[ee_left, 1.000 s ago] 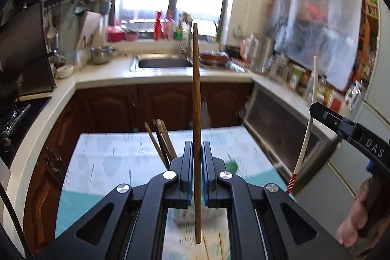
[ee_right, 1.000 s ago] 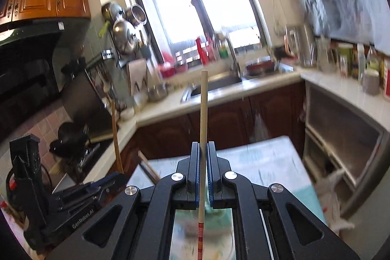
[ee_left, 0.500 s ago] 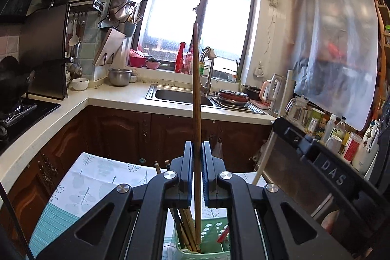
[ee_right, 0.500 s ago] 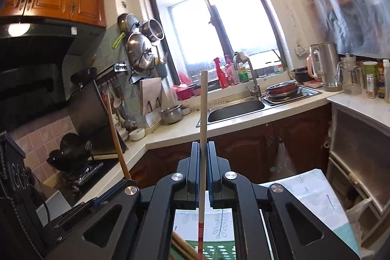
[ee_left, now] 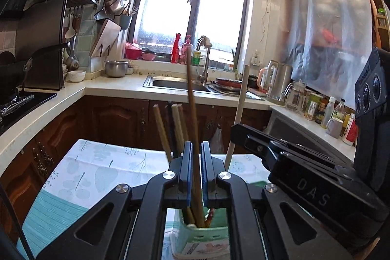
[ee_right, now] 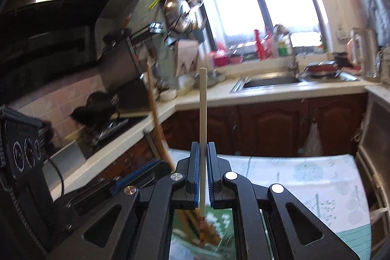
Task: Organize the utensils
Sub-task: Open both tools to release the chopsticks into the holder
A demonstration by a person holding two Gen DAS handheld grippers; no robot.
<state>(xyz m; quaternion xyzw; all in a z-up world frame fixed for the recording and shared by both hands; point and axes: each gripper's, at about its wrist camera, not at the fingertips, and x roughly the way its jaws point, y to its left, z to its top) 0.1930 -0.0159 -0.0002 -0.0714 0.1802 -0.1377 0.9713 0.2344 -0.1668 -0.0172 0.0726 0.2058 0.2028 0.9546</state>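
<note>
A green utensil holder (ee_left: pixel 202 235) stands on the leaf-print tablecloth (ee_left: pixel 97 167) with several wooden chopsticks (ee_left: pixel 162 128) upright in it. My left gripper (ee_left: pixel 196 145) is shut on a long brown chopstick (ee_left: pixel 191 101), which leans a little with its lower end inside the holder. Close on the right, my right gripper (ee_left: pixel 235 135) holds a pale chopstick (ee_left: pixel 240 109). In the right wrist view, the right gripper (ee_right: pixel 203 145) is shut on that pale chopstick (ee_right: pixel 202 109), whose red-striped end reaches into the holder (ee_right: pixel 219 218). The left gripper (ee_right: pixel 156 165) and brown chopstick (ee_right: pixel 153 104) are blurred at the left.
Dark wooden cupboards and a white counter with a sink (ee_left: pixel 175 83) run behind the table. A stove (ee_left: pixel 22 99) is on the left. A kettle (ee_left: pixel 280 79) and bottles (ee_left: pixel 336 116) stand on the right counter. Pans hang by the window.
Both grippers have come down over the holder, and the two chopsticks' lower ends now sit inside it. The right gripper has swung in close beside the left one.
</note>
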